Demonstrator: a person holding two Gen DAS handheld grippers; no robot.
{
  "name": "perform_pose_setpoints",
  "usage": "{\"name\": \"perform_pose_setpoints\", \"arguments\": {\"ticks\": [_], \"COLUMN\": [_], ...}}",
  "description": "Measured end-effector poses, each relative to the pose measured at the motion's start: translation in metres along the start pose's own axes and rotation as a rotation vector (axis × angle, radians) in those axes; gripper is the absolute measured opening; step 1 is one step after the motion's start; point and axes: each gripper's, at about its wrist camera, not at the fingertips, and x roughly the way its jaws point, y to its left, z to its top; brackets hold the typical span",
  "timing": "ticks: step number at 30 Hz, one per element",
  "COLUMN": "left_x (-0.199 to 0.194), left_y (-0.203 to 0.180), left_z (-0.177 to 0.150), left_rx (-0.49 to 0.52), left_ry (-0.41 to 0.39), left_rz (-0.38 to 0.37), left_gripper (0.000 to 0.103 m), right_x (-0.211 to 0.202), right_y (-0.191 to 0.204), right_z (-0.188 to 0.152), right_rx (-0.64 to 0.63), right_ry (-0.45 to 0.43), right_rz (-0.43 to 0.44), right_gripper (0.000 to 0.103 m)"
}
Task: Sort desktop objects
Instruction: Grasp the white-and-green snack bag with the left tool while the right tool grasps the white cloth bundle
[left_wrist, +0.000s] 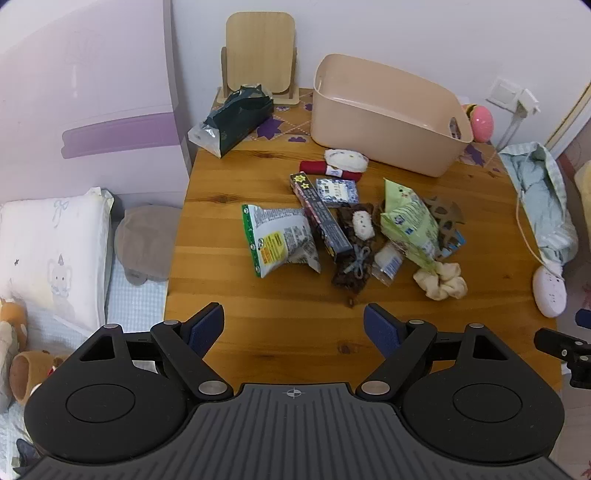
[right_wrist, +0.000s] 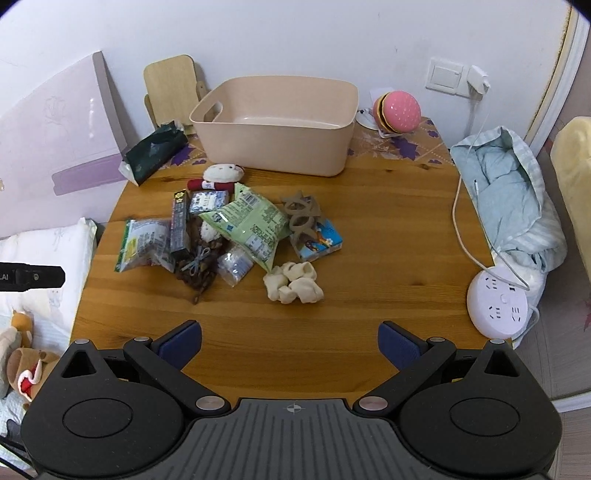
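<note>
A: Both the left tongs and the right tongs are hovering wide open and empty over the round wooden bench. The clutter is lying mid-frame, before the empty beige plastic tub.

B: The pale green crinkly snack bag is looking light, slippery and crushable, so pinching its sealed edge seems wisest. The cream fabric scrunchie is looking soft. Items underneath the bag are staying partly hidden.
</note>
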Motion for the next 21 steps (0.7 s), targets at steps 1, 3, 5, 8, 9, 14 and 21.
{"name": "perform_pose_setpoints", "arguments": {"ticks": [1, 3, 5, 8, 9, 14, 21], "left_x": [0.004, 0.012, 0.021, 0.035, 0.041, 0.065, 0.100], "left_y": [-0.001, -0.003, -0.005, -0.008, -0.009, -0.017, -0.021], "left_z": [0.003, 0.008, 0.015, 0.025, 0.029, 0.042, 0.058], "left_rx": [0.005, 0.022, 0.035, 0.036, 0.041, 0.083, 0.102], "left_ry": [0.002, 0.001, -0.009, 0.002, 0.018, 0.029, 0.053], "left_rz": [0.003, 0.010, 0.024, 0.036, 0.034, 0.042, 0.056], "left_gripper": [0.084, 0.084, 0.084, 0.084, 0.084, 0.084, 0.084], "right_x": [0.005, 0.016, 0.025, 0.038, 0.043, 0.067, 0.098], "right_y": [-0.001, -0.003, -0.003, 0.000, 0.000, -0.006, -0.013], "right_z": [0.003, 0.006, 0.008, 0.011, 0.013, 0.022, 0.037], "right_rx": [-0.003, -0.016, -0.063, -0.156, -0.174, -0.191, -0.233], "right_ry": [0.007, 0.019, 0.009, 0.007, 0.009, 0.035, 0.018], "right_rz": [-0.004, -0.010, -0.005, -0.008, -0.007, 0.031, 0.042], "right_gripper": [0.103, 0.103, 0.103, 0.103, 0.103, 0.103, 0.103]}}
